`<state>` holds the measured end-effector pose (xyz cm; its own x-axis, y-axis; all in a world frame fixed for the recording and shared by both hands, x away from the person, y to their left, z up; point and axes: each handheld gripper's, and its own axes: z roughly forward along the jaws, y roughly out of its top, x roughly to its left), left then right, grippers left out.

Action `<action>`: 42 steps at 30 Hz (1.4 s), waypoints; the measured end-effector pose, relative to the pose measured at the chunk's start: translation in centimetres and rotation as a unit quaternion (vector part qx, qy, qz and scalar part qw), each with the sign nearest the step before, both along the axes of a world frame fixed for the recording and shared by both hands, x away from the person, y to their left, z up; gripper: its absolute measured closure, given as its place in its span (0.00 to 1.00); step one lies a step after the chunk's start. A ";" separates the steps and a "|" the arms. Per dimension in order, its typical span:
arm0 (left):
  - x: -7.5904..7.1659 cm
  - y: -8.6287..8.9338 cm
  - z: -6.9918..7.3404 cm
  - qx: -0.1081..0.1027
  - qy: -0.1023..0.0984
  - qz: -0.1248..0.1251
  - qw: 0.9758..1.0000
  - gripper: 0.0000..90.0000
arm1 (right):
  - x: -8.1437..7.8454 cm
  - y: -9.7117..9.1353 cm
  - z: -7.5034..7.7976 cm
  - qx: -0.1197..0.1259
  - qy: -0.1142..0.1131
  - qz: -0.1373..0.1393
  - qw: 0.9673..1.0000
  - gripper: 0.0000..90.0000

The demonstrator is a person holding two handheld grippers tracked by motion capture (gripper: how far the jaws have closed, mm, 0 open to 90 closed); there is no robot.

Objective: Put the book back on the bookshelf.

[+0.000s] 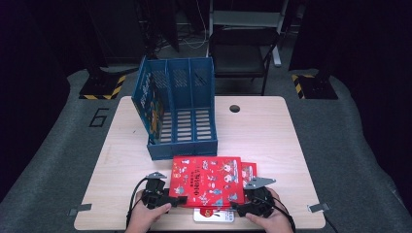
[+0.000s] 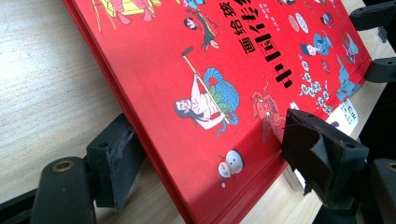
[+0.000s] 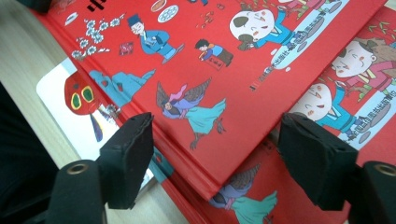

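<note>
Each bare hand carries a matte black two-jaw gripper: the left gripper (image 1: 179, 200) and the right gripper (image 1: 239, 209) each bear a grey three-cornered plate on top and trail a black cable. The jaws end in worn black foam pads (image 3: 127, 158), with brass-ringed screw holes behind them.

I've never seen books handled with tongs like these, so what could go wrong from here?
The top red book lies on a second red book and a white book, so the tongs might pinch or drag two at once. The right tongs only straddle a corner, so the book may slip or twist when lifted. The blue file rack stands close behind; a tilted book might bump it.
</note>
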<state>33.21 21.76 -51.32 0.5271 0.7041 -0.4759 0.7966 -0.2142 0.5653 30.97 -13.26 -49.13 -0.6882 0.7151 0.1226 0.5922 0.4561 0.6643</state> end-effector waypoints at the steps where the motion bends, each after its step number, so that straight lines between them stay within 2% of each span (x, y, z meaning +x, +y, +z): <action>1: 0.0 0.0 0.0 0.000 0.001 -0.002 1.000 0.25 | 0.0 -0.1 0.0 -0.005 -0.002 -0.002 1.000 0.31; 4: 0.0 -0.1 0.0 0.002 -0.005 0.000 1.000 0.25 | -0.1 -0.1 0.1 -0.004 0.000 0.006 1.000 0.31; 7: -0.1 -0.1 0.0 0.003 -0.005 0.000 1.000 0.24 | -0.3 0.0 0.1 -0.021 -0.005 0.013 1.000 0.32; 8: -0.1 -0.1 -0.1 0.002 -0.005 0.000 1.000 0.24 | -0.3 0.0 0.1 -0.026 -0.012 0.012 1.000 0.32; 14: -0.1 -0.1 0.0 0.002 -0.004 0.001 1.000 0.25 | -0.4 0.1 0.1 -0.031 -0.009 0.013 0.999 0.32; 17: -0.1 -0.1 -0.1 0.000 -0.005 0.003 1.000 0.24 | -0.6 0.4 0.0 -0.034 -0.020 0.013 0.999 0.29; 18: -0.1 -0.1 -0.1 0.000 -0.005 0.003 1.000 0.24 | -0.6 0.5 0.0 -0.039 -0.015 0.009 0.999 0.29; 20: -0.1 -0.1 0.0 -0.001 0.000 0.004 1.000 0.24 | -0.7 0.6 0.0 -0.036 -0.018 0.008 0.999 0.27; 26: 0.0 -0.1 0.2 0.001 0.005 0.010 1.000 0.25 | -0.7 0.7 0.0 -0.031 -0.008 0.002 0.999 0.26; 29: -0.1 0.1 0.5 -0.004 0.008 0.013 1.000 0.28 | -0.6 0.7 -0.1 -0.031 -0.013 0.006 0.999 0.26; 33: -0.3 0.3 1.2 -0.006 -0.001 0.015 1.000 0.30 | -0.5 0.7 0.0 -0.030 -0.009 0.008 0.999 0.25; 35: -0.4 0.5 1.6 -0.007 -0.010 0.018 1.000 0.31 | -0.5 0.7 -0.1 -0.021 -0.009 0.008 1.000 0.25; 37: -0.5 0.7 2.1 -0.016 -0.019 0.031 0.999 0.33 | -0.5 0.8 -0.1 -0.023 -0.007 0.011 1.000 0.25; 38: -0.6 0.7 2.3 -0.018 -0.022 0.033 0.999 0.33 | -0.6 0.9 -0.1 -0.016 -0.007 0.008 1.000 0.25; 40: -0.6 0.9 2.6 -0.019 -0.028 0.032 0.999 0.34 | -0.6 1.0 -0.1 -0.022 -0.010 0.018 1.000 0.24; 42: -0.7 1.0 3.0 -0.025 -0.027 0.033 0.999 0.34 | -0.6 1.2 -0.2 -0.020 -0.010 0.014 1.000 0.24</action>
